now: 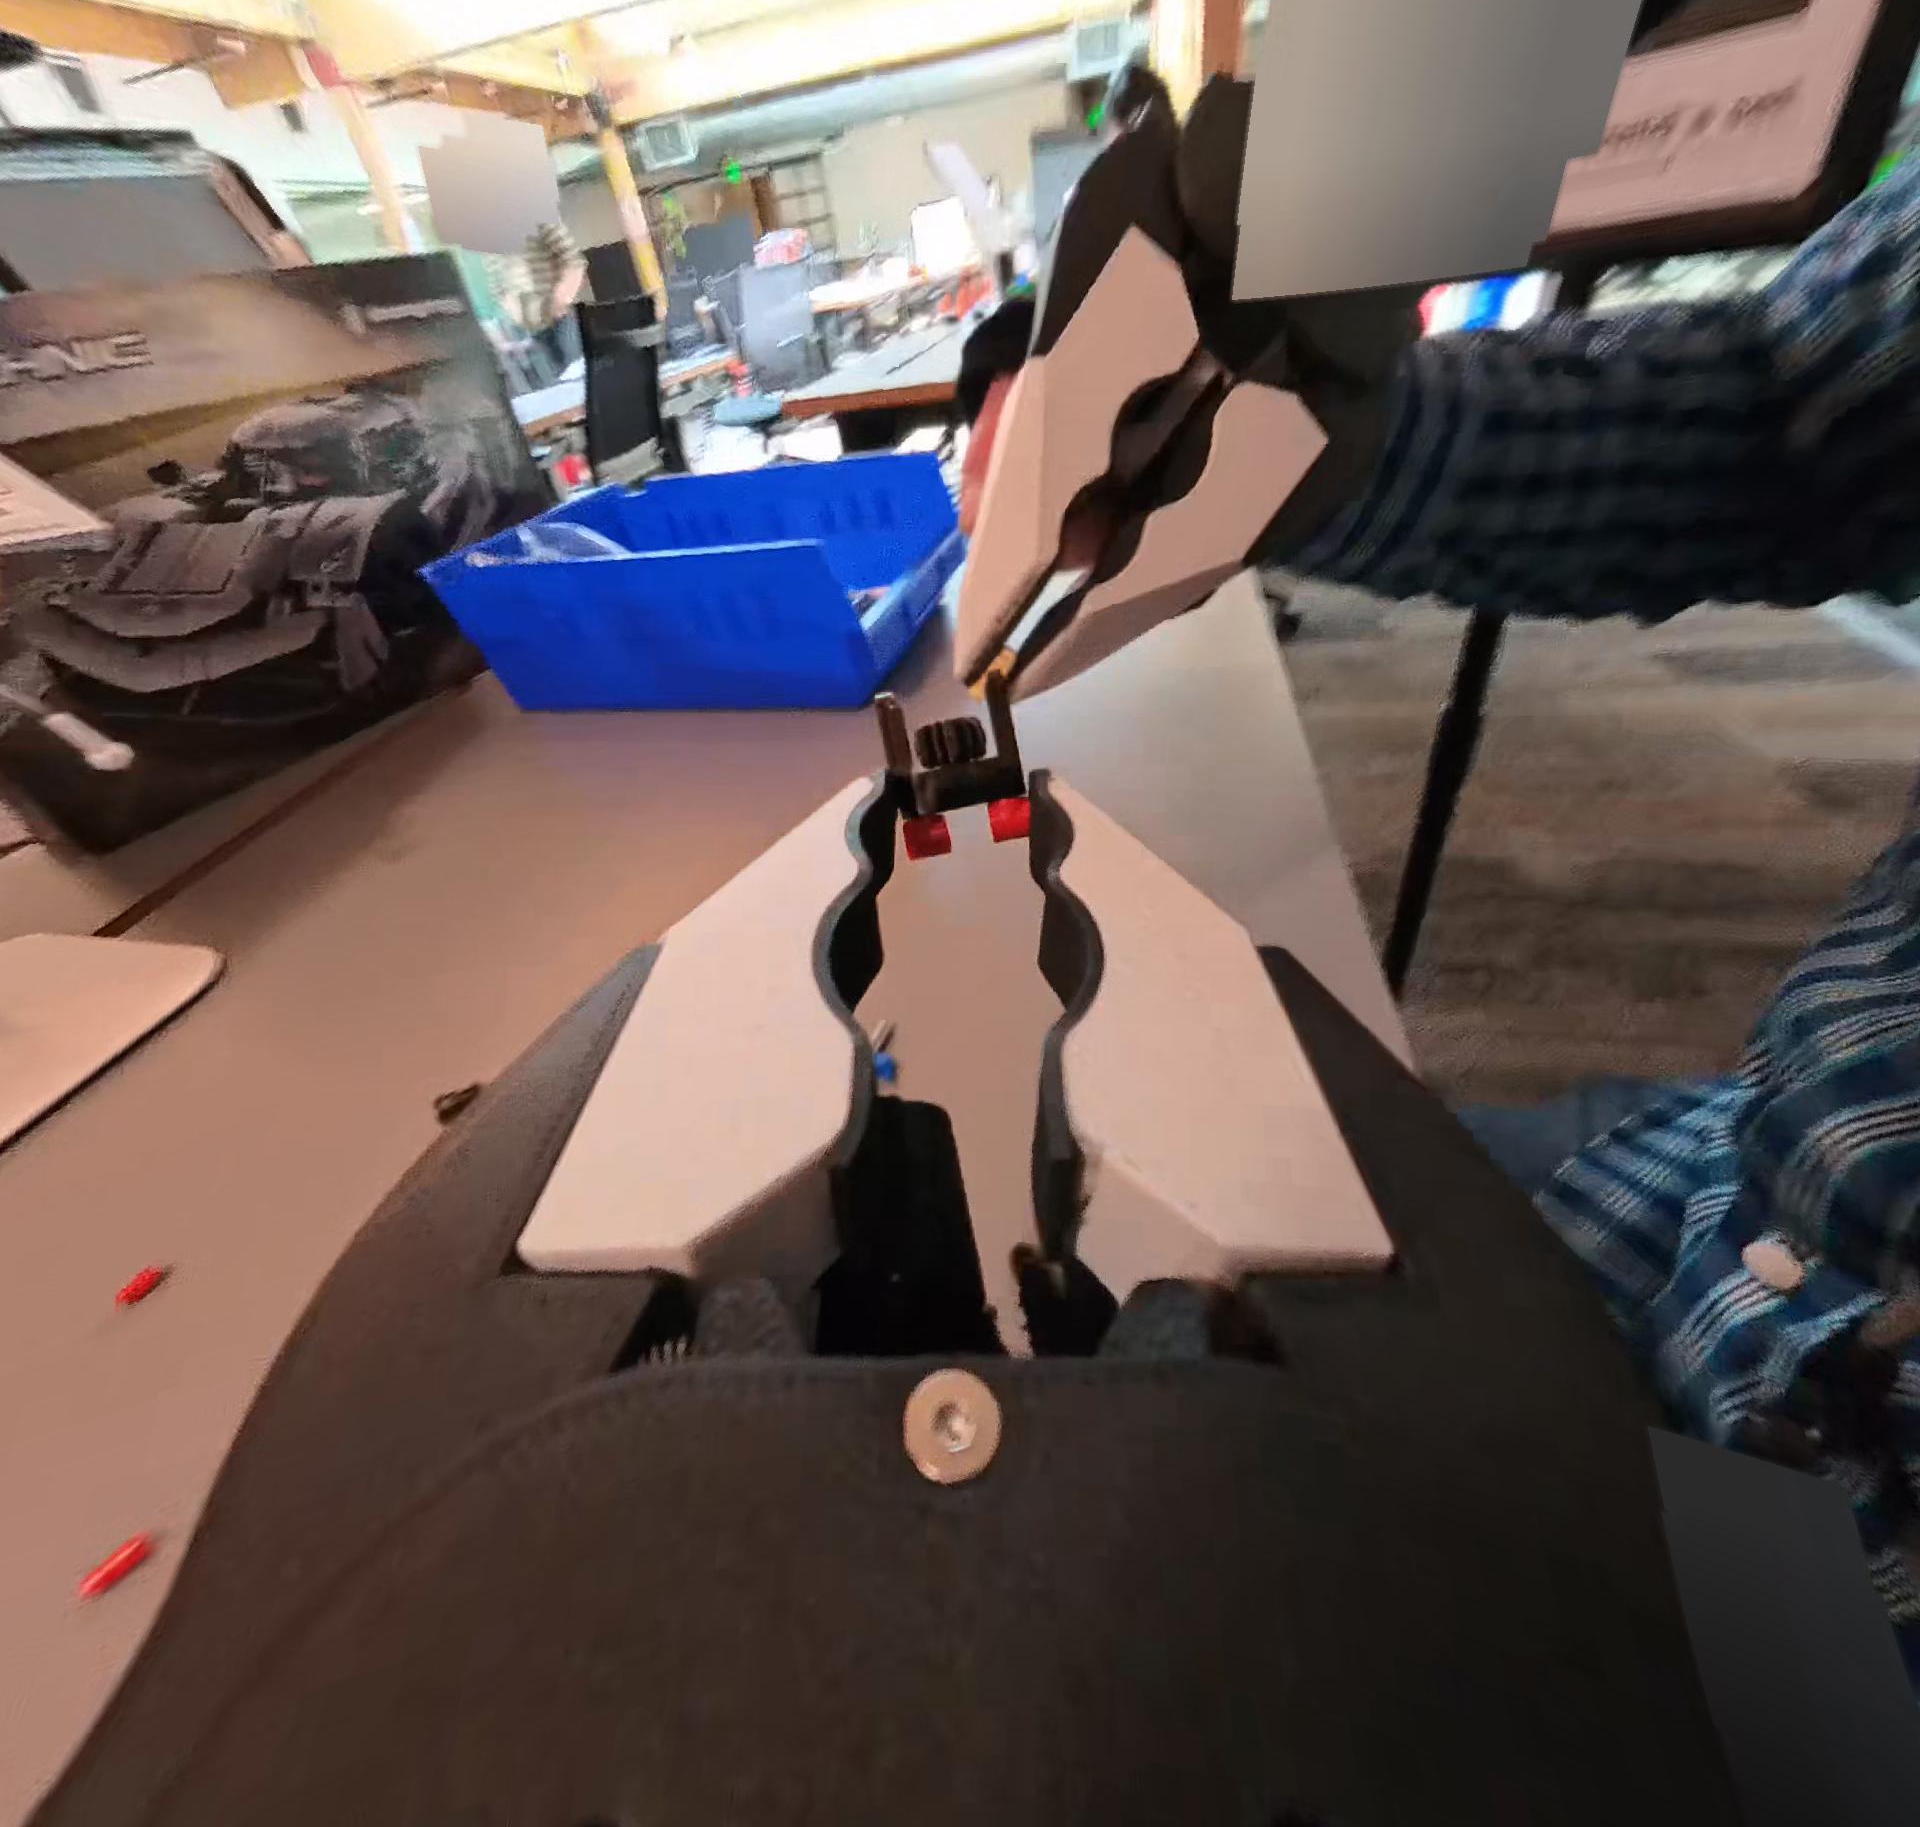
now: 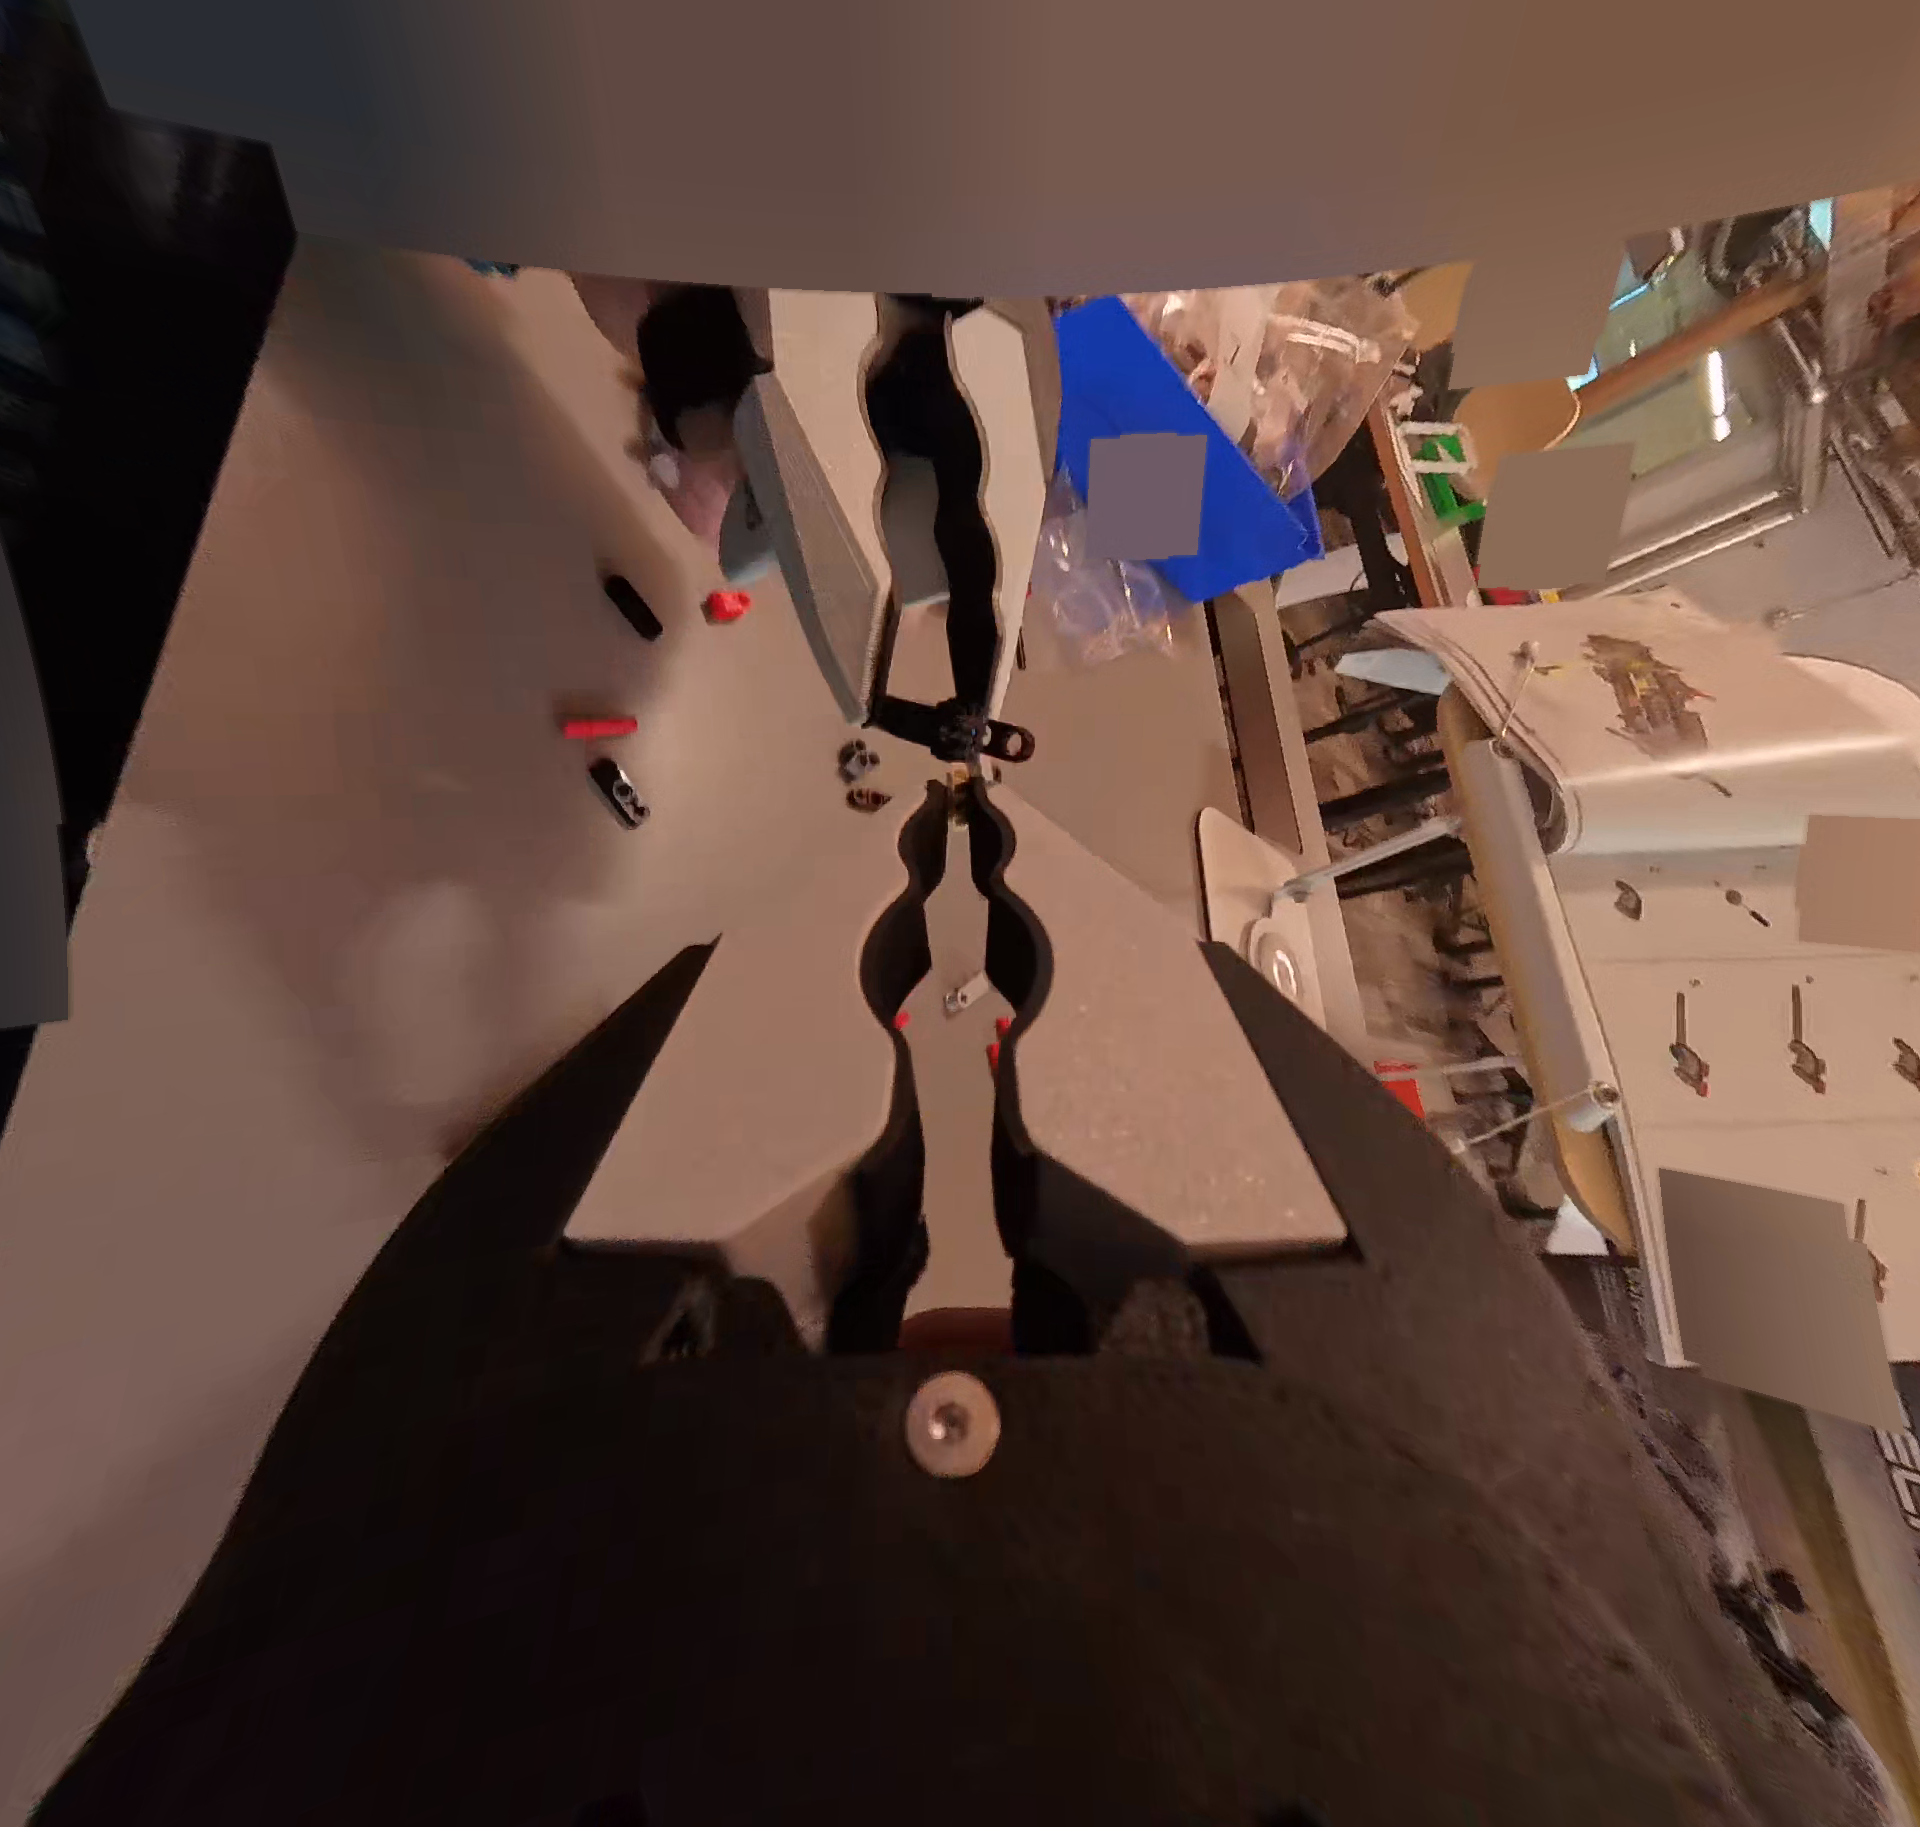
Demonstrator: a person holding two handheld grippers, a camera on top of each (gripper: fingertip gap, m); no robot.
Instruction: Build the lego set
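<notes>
Currently, the left hand-held gripper (image 1: 961, 790) is clamping a small black lego assembly (image 1: 951, 775) between its fingertips, holding it above the table (image 1: 582, 842). The assembly is showing two upright black arms, a black gear between them, and two red pins (image 1: 966, 827) projecting at its 6 o'clock side. The right hand-held gripper (image 1: 992, 665) is reaching in from 1 o'clock in the left wrist view, its tips nearly together and pinching a small tan pin (image 2: 961, 801) just above the right-hand arm of the assembly; whether the pin is touching the assembly cannot be told. In the right wrist view, the assembly (image 2: 961, 733) is sitting just beyond the right tips at 12 o'clock. Loose parts are lying on the table at 9 to 10 o'clock in that view: a red axle (image 2: 597, 727), a red brick (image 2: 725, 604) and a black connector (image 2: 634, 605). A blue bin (image 1: 675, 582) is standing on the table at 11 o'clock of the left hand-held gripper, beside a dark printed box (image 1: 239, 530). An open instruction booklet (image 2: 1621, 707) is resting at 3 o'clock in the right wrist view.
</notes>
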